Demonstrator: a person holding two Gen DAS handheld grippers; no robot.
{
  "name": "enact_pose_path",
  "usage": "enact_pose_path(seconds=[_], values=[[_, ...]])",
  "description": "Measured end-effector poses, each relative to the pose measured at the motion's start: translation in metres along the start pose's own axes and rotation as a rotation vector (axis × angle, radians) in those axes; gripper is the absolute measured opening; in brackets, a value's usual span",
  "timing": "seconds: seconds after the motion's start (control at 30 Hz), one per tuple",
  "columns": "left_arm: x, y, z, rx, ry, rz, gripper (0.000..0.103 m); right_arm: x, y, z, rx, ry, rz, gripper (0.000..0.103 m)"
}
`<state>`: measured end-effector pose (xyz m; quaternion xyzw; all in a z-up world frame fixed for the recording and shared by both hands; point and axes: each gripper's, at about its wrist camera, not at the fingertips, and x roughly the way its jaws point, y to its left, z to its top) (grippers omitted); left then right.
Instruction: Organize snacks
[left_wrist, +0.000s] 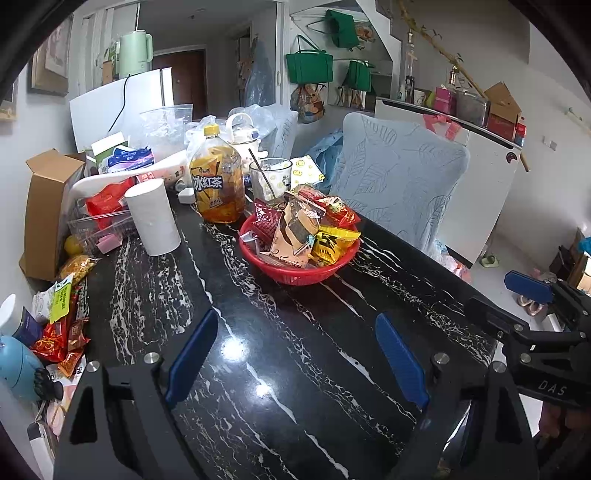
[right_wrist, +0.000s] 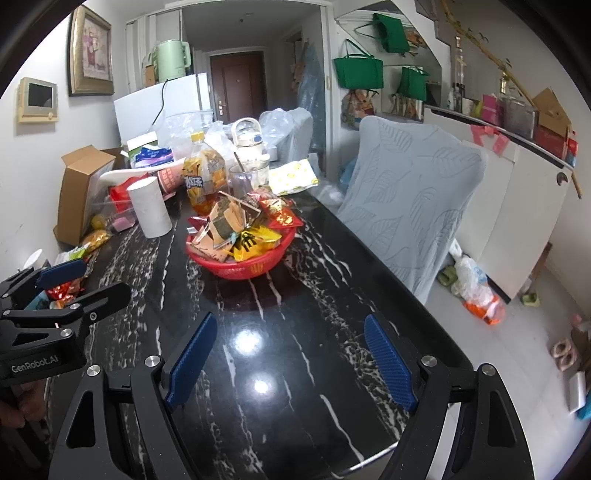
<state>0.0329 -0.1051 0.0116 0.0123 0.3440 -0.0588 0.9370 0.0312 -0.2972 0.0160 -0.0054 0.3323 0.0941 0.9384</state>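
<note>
On the tabletop: a glossy black stone-look tabletop (left_wrist: 258, 332) with white veins runs away from both cameras, its long axis pointing toward the far clutter.
Snack basket: a round red plastic mesh basket (left_wrist: 295, 275) sits near the middle of the tabletop, heaped with crinkly foil and paper snack packets (left_wrist: 295, 232) in red, yellow and tan; several stand on edge, long sides pointing up.
Loose snacks: more shiny red, gold and green packets (left_wrist: 61, 325) lie in a pile at the left edge of the tabletop, well apart from the basket.
Left gripper: the left gripper (left_wrist: 297, 360) hangs over bare tabletop, its ribbed blue fingers (left_wrist: 192, 356) spread wide with nothing between them.
Right gripper: the right gripper (right_wrist: 288, 363) hangs likewise, its fingers (right_wrist: 388, 363) apart and empty, aimed at the basket.
Behind the basket: a tall plastic iced-tea bottle (left_wrist: 217, 181) with a yellow cap stands upright, just beside a clear glass (left_wrist: 270, 179) with a thin rod leaning in it.
Left of the bottle: a white paper roll (left_wrist: 153, 218) stands on end, next to a clear plastic tray.
Far left: an open brown cardboard box (left_wrist: 48, 210) stands at the edge.
Right side: a chair with a pale blue leaf-embossed cover (left_wrist: 399, 173) is pushed against the tabletop's edge.
</note>
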Motion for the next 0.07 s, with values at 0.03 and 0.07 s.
enact_pose_path(seconds=[0.03,0.07], values=[[0.0013,0.0004,-0.0001,-0.003,0.004,-0.005,0.088,0.0008,-0.0002,0.0003,0.000,0.002,0.000,0.083],[0.0025,0.0008,0.0002,-0.004,0.009,-0.008,0.088,0.0017,-0.0003,0.0000,0.001,0.005,0.001,0.083]])
